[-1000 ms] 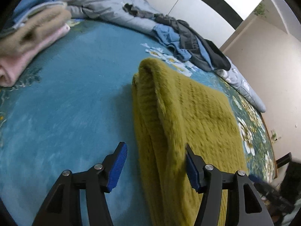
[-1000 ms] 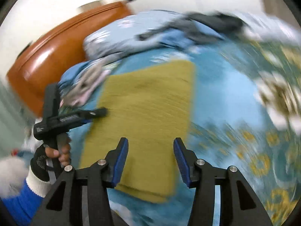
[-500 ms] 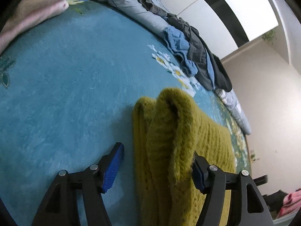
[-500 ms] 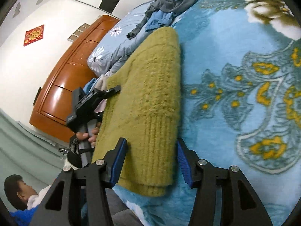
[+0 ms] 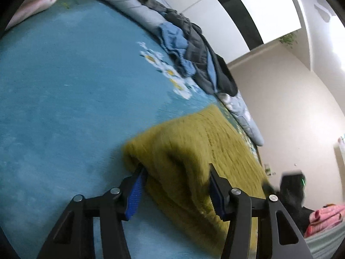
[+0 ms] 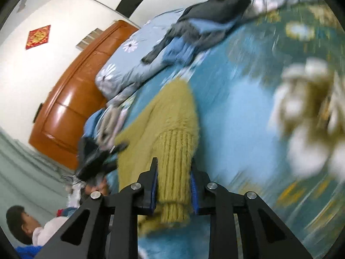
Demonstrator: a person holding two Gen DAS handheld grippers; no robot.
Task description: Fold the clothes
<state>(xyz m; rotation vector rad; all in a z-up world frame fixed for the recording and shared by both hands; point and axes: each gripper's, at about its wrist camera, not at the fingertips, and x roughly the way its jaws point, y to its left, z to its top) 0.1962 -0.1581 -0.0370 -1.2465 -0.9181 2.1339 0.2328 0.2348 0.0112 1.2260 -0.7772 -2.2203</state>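
Your left gripper (image 5: 175, 185) has its fingers set around the near folded edge of the olive-green knitted sweater (image 5: 200, 142): both blue pads press into the thick fold, so it is clamped on the sweater. The sweater lies folded on the teal floral bedspread (image 5: 64, 90), running away from you toward the far right edge of the bed. There are no containers in either view.

On the far left of the left wrist view, a pink folded garment (image 5: 36, 6) sits at the edge of the frame. Further right, along the far side of the bed, a pale blue quilt (image 5: 140, 19) carries a heap of dark grey and blue clothes (image 5: 189, 49), well apart from the sweater. At the lower right, your other gripper shows only as a dark blur.

Your right gripper (image 6: 173, 185) is closed tightly on the ribbed hem of the sweater (image 6: 170, 116), the knit bunched between its pads. This view shows what the other does not: a person's head (image 6: 17, 224) at the lower left, your left gripper (image 6: 97, 161) blurred at the sweater's left edge, a stack of folded clothes (image 6: 107, 120) just behind it, the orange wooden headboard (image 6: 71, 95), and a red wall ornament (image 6: 38, 36). The grey and blue clothes (image 6: 204, 19) lie on the quilt (image 6: 133, 60) beyond. The right side is motion-blurred.
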